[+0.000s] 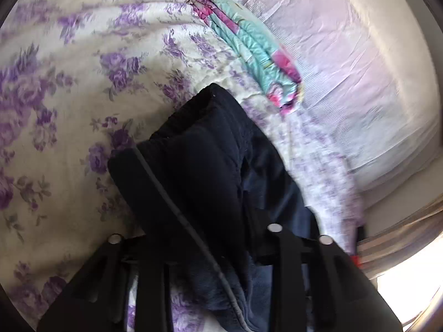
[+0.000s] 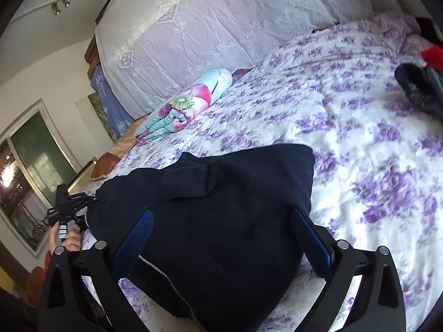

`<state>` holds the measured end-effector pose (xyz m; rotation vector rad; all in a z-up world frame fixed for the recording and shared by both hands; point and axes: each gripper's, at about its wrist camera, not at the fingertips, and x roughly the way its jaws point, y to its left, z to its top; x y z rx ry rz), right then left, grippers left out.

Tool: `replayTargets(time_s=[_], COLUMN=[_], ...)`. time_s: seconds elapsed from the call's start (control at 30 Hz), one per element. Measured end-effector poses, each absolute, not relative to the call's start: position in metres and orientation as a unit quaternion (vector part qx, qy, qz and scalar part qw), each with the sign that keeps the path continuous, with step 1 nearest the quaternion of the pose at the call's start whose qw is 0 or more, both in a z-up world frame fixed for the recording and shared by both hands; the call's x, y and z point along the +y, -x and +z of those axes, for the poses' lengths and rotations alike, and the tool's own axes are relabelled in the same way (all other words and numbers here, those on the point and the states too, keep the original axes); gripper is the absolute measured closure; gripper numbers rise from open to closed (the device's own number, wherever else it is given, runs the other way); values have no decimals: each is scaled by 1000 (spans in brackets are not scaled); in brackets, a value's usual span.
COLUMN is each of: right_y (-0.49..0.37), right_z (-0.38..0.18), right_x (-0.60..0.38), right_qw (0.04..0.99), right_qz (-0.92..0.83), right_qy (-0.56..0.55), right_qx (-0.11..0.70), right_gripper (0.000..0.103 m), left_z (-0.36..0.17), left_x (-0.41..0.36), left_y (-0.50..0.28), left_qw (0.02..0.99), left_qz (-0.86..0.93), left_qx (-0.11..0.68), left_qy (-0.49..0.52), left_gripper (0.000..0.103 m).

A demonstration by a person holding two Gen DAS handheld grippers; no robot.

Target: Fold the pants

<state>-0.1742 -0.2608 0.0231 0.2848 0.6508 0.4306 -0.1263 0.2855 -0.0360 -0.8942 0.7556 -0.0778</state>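
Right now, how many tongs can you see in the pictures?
2. The left tongs pinch the dark pants' edge; the right tongs sit open around the pants' middle on the bed.

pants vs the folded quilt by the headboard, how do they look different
The pants are plain dark navy; the quilt is turquoise with pink flowers. The pants lie loosely bunched near the bed's edge; the quilt is a tidy folded stack farther back. Both rest on the purple-flowered bedspread.

Black grippers (image 2: 221,238) (blue-padded jaws)
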Motion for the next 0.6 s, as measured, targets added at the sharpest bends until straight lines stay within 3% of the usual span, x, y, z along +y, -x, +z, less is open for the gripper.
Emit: replayTargets(time_s=[0.17, 0.37, 0.6], right_y=[169, 134, 97], right_z=[47, 33, 42], right_x=[-222, -154, -143], right_qw=[917, 881, 851], right_qz=[221, 208, 203], right_qy=[-59, 138, 180], right_qx=[326, 402, 450], right_gripper=[3, 3, 3], left_z=[-13, 32, 51], left_x=[276, 246, 228], left_y=[143, 157, 161], left_qw=[857, 897, 912], left_qz=[-41, -51, -55], left_qx=[340, 308, 297], left_qy=[385, 312, 279], left_gripper=[83, 83, 83])
